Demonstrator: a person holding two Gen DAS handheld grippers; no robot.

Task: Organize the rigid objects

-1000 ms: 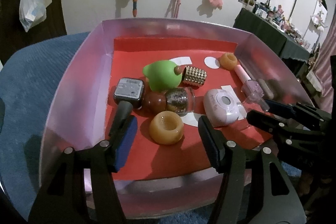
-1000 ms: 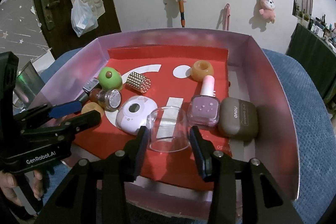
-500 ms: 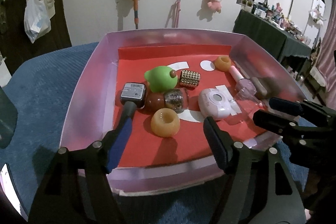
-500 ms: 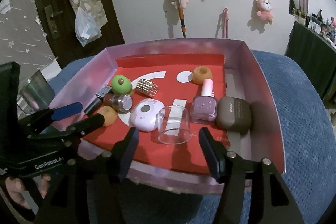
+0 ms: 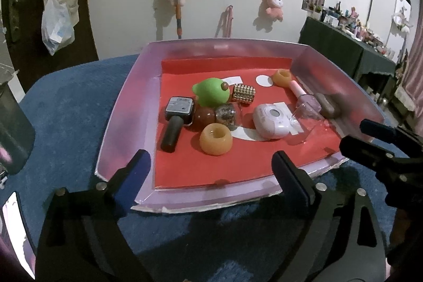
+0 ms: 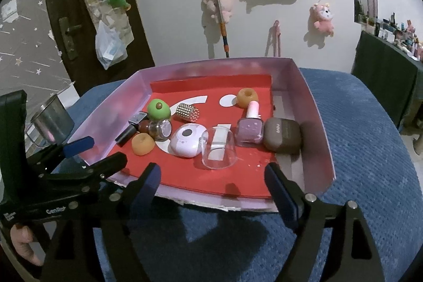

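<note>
My left gripper [image 5: 211, 168] and right gripper [image 6: 211, 181] have just been opening, empty, jaws apart; clear cup [image 6: 218, 148] lies in the tray [image 6: 317, 123].

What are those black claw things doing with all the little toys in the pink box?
A person holds one in each hand. The left gripper and right gripper have just been opening, and nothing is between their fingers. Both hang at the near edge of the pink tray. The clear cup, the orange ring and the other small things all sit inside on the red liner.
</note>
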